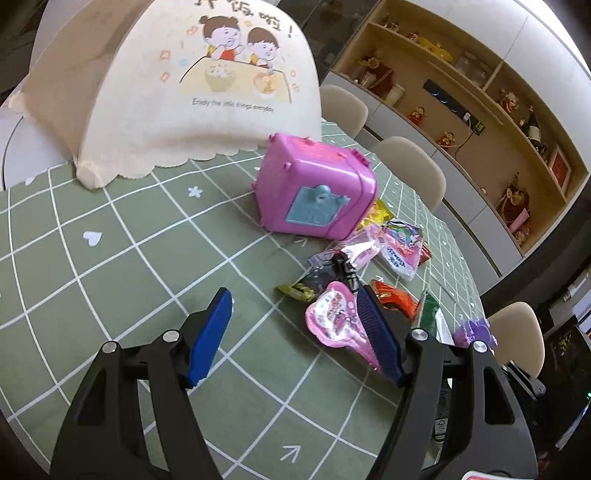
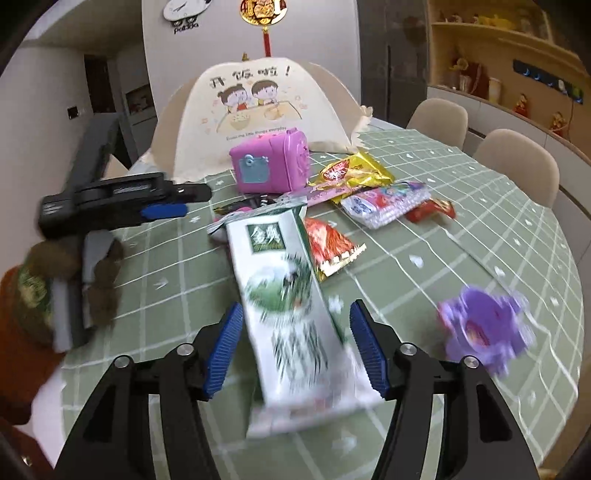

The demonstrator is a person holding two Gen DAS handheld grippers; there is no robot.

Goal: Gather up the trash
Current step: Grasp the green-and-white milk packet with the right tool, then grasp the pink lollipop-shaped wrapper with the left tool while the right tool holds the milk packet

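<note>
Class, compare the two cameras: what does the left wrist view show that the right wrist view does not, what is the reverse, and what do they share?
Only the left wrist view shows the open left gripper from behind, hovering over bare tablecloth beside a pink pouch. Only the right wrist view shows the green and white carton between the open right gripper jaws, a wall clock and a yellow wrapper. Both show the pink toy box, the printed food cover and the purple flower toy.

Both left tongs point(image 1: 295, 332) and right tongs point(image 2: 297, 345) gape wide, angled downward
</note>
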